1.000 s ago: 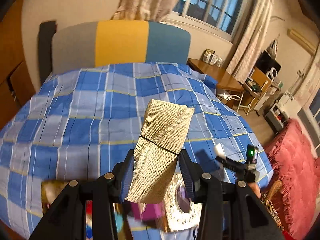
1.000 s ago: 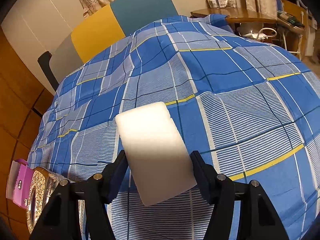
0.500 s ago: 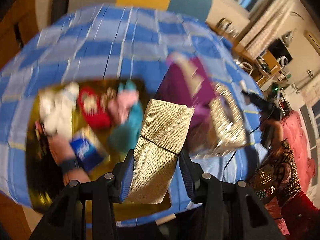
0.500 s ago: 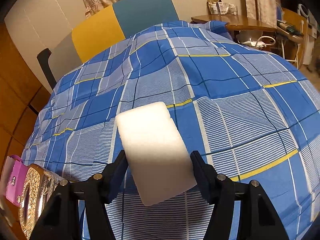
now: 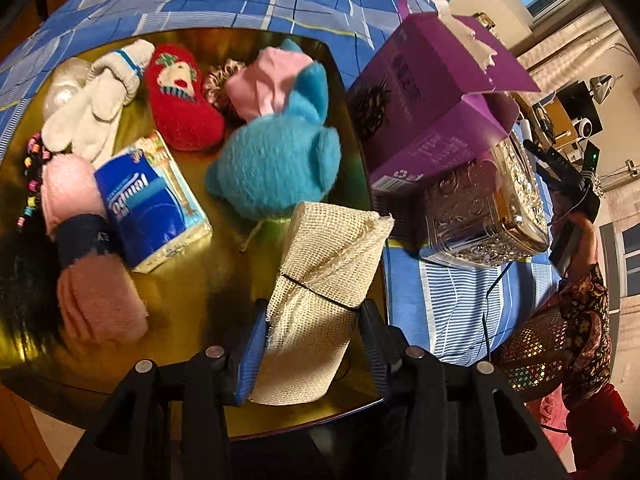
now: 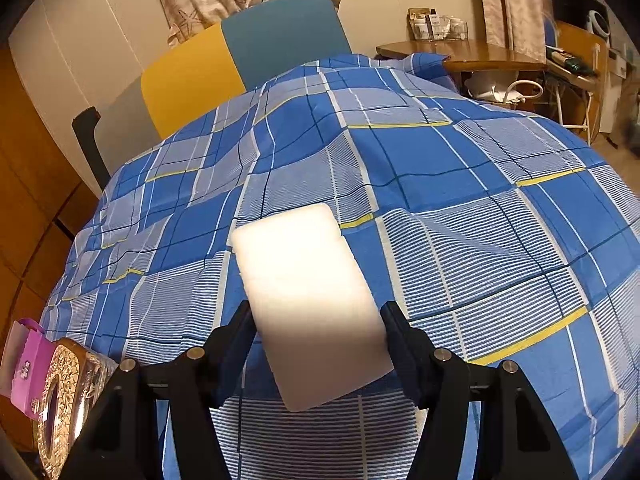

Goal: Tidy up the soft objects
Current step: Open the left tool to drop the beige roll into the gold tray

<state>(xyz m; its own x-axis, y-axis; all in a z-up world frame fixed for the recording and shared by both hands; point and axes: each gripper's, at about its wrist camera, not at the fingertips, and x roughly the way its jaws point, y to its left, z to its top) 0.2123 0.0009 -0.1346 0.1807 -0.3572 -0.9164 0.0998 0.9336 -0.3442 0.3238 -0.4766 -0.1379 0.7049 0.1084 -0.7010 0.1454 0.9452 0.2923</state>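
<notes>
The left gripper (image 5: pixel 312 344) has dropped over the gold tray (image 5: pixel 180 304) of soft things, its jaws just easing around the beige mesh roll (image 5: pixel 320 280); the right gripper (image 6: pixel 318 344) clamps a white foam block (image 6: pixel 308 296), unplaced.

The left wrist view looks steeply down along its fingers, close over a gold tray (image 5: pixel 188 312) on the bed. The right wrist view faces forward at a shallower downward angle, across the blue plaid bedspread (image 6: pixel 460 216) toward the headboard (image 6: pixel 240 60). Shared ground — the bedspread, the purple box (image 5: pixel 432 92) and the silver ornate box (image 5: pixel 488 208) — appears in both.
</notes>
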